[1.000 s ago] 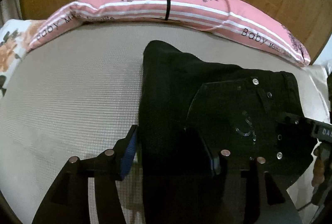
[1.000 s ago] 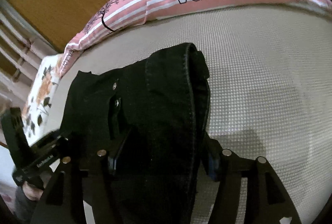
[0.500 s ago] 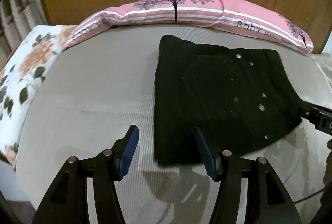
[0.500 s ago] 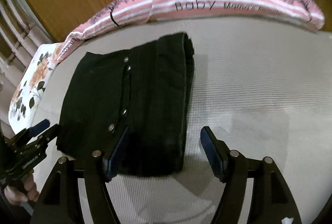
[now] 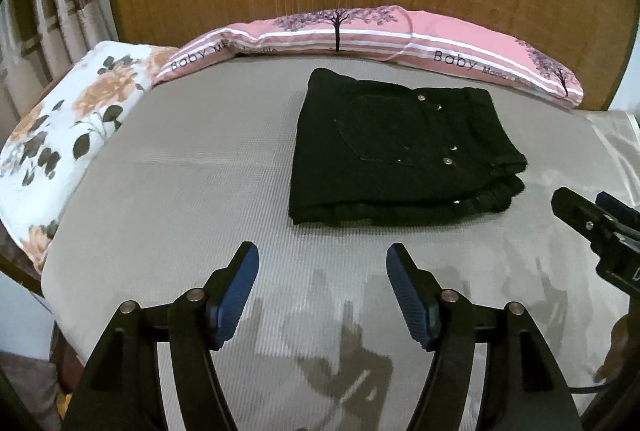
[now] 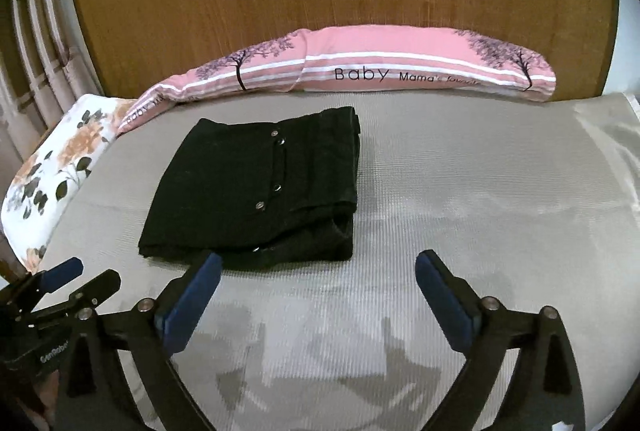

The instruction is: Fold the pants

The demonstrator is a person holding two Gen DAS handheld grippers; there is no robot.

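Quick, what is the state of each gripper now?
Left gripper: open, holding nothing, jaws just opened further.
Right gripper: open, holding nothing, jaws just opened further.

Black pants (image 5: 400, 147), grey mattress (image 5: 192, 183), pink striped pillow (image 5: 360, 31) (tree print), floral cushion (image 5: 68, 127).

Legible markings: pillow print and gripper lettering

The long pink pillow (image 6: 400, 71), far ahead of the fingers against the wooden headboard, carries "Baby" followed by "Mama's" and further script too small to read; "Baby" repeats near its left end, partly cut off. In the right wrist view the left gripper (image 6: 80, 277), at lower left of the fingers, bears white lettering, only partly readable.
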